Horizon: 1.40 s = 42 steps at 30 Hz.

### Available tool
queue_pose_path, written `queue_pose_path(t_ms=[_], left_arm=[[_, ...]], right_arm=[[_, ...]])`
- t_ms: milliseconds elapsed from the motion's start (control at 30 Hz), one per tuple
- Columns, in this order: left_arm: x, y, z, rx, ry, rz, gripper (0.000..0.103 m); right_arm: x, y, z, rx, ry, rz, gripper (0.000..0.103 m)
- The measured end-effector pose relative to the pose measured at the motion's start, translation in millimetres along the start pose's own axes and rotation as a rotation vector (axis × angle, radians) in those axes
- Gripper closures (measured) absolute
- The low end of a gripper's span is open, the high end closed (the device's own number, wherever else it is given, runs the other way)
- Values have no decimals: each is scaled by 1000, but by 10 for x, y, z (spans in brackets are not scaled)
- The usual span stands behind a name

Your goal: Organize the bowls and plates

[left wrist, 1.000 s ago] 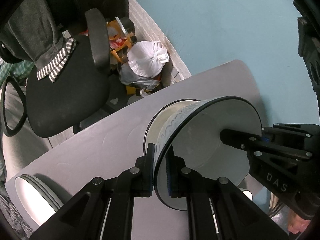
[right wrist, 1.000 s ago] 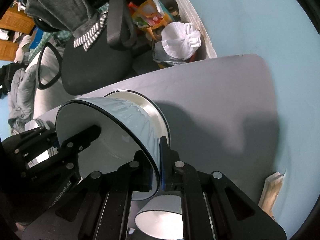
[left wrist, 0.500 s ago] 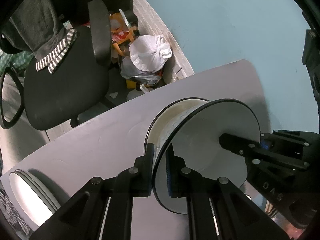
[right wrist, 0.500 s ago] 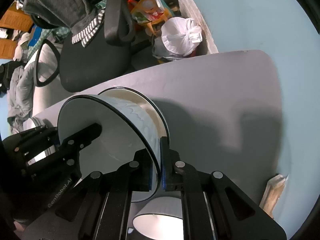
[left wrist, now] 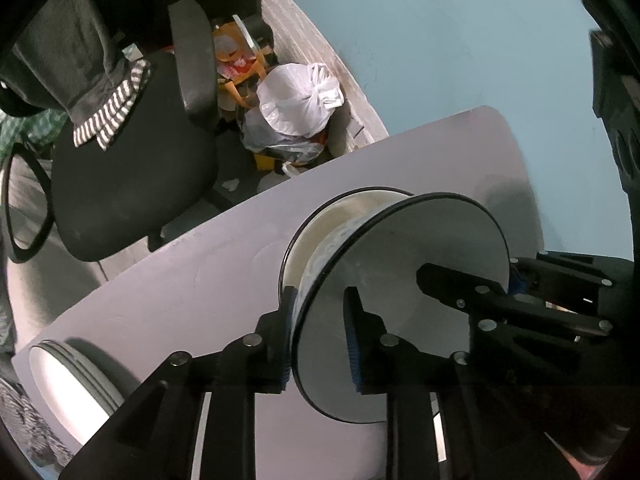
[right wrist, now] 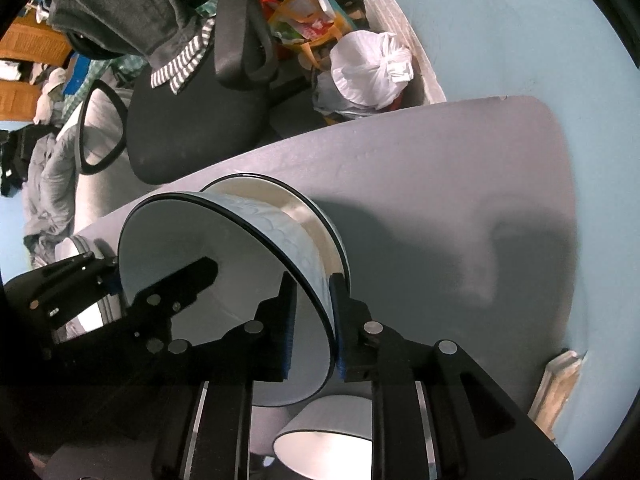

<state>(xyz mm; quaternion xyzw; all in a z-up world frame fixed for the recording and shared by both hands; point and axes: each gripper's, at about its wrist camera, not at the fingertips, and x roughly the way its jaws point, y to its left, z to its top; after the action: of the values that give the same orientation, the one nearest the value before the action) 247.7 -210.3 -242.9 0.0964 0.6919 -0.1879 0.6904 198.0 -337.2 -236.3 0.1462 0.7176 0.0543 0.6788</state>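
Both the left gripper (left wrist: pixel 318 330) and right gripper (right wrist: pixel 314 326) are opening, pads released around opposite rims of the blue bowl (left wrist: pixel 404 316). It sits nested in another bowl on the grey desk (right wrist: pixel 460 184). Open desk stretches toward its rounded far edge; no legible writing.

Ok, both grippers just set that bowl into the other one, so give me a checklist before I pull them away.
1. Upper bowl nested in lower bowl: ok.
2. Left gripper jaws opening, inner pad clear of the rim: ok.
3. Right gripper jaws opening, rim between them: ok.
4. Outer pads off the bowl wall: cannot tell.
5. Nested bowls sitting level on the table: cannot tell.
6. Plate stack clear of the left gripper's path: ok.
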Motion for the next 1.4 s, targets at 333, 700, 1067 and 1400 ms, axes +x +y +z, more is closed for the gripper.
queue_pose_path(t_ms=[333, 700, 1067, 1400], left_arm=[[-102, -27, 20, 34, -21, 72, 73], [-121, 118, -40, -18, -45, 40, 63], [-360, 139, -188, -48, -101, 0, 61], [-750, 191, -558, -64, -211, -7, 51]], right_arm=[[-13, 3, -22, 23, -12, -2, 83], [-121, 78, -83, -13, -72, -53, 79], [-327, 108, -184, -3, -150, -54, 63], [-671, 263, -439, -42, -266, -151, 48]])
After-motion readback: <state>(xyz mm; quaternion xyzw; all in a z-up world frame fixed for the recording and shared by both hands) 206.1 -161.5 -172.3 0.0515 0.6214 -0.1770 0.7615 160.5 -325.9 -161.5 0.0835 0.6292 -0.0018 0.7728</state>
